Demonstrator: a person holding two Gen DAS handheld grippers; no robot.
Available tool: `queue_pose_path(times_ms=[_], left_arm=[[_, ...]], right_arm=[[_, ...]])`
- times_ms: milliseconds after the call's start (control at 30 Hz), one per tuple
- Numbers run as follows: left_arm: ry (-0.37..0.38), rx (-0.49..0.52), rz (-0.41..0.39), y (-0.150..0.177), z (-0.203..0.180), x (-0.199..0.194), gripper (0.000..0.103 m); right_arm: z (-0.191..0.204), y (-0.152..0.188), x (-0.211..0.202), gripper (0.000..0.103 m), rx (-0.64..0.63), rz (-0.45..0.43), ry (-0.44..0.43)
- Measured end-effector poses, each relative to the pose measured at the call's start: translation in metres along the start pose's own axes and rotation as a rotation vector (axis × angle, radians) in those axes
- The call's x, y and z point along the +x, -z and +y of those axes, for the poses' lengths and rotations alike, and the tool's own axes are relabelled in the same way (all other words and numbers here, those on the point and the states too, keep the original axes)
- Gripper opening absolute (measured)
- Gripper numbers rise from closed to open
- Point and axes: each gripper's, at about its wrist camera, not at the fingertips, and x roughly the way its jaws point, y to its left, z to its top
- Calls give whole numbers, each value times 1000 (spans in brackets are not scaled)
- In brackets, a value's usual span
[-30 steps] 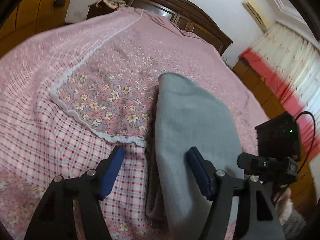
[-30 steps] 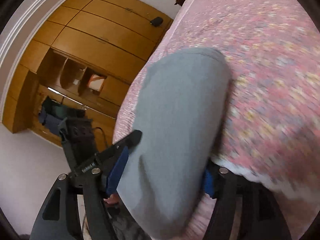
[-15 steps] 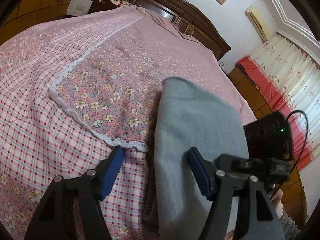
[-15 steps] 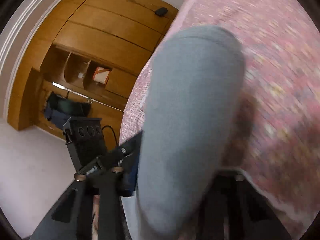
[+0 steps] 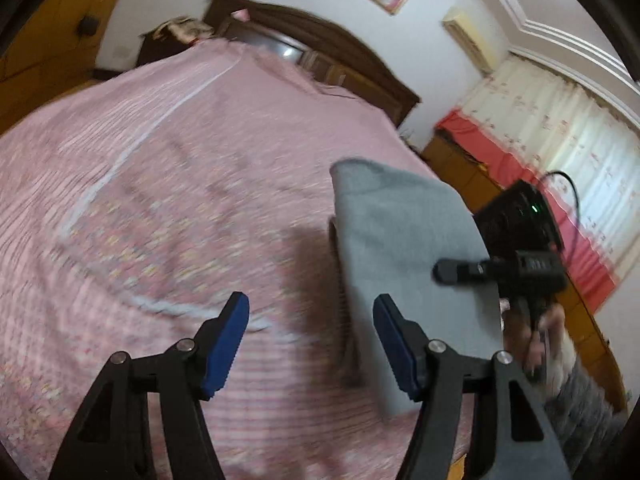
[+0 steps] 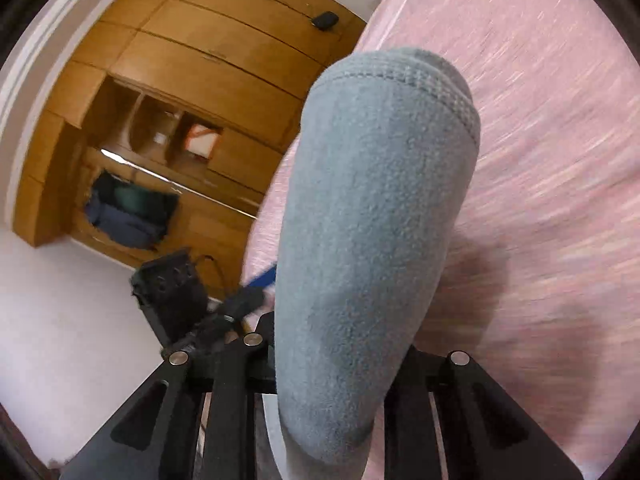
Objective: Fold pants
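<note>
In my left wrist view, the left gripper (image 5: pixel 311 338) sits at the bottom centre of the frame with its blue-padded fingers (image 5: pixel 226 340) spread wide and nothing between them. The folded grey fleece pants (image 5: pixel 404 264) fill the centre right of that frame, lifted above the pink floral and checked bedspread (image 5: pixel 180 200); their lower edge passes behind my right-hand blue pad, but I cannot tell whether it touches it. The bedspread is motion-blurred and spreads across the left and middle of the picture. At the right edge I see the right gripper (image 5: pixel 460 270) as a black body reaching in to the pants' side, with a hand (image 5: pixel 532 336) gripping its handle just below and a black box with a green light above it. A dark wooden headboard (image 5: pixel 320 60) curves across the upper centre. In my right wrist view the pants (image 6: pixel 372 248) stand up through the middle of the frame as a thick rounded bundle, stitched hem at the top, and the right gripper (image 6: pixel 336 364) at the bottom centre has its fingers drawn in narrow, clamped on the bundle's lower end; the pads themselves are hidden by the fabric. A wooden wardrobe (image 6: pixel 192 92) fills the upper left there.
</note>
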Motion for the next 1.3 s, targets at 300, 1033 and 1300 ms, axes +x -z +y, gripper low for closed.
queue_pose_path(times_ms=[300,1033,1300], left_arm=[[69,112,110,-4,-75,77,67],[124,228,215,26,-155,147,67],[129,246,227,27,-177,168,67]], right_arm=[[-123,-9,-81,24,181,97,64],[-123,11,-78,26,130,-52,28],[-142,11,-93,33,151,-31,41]])
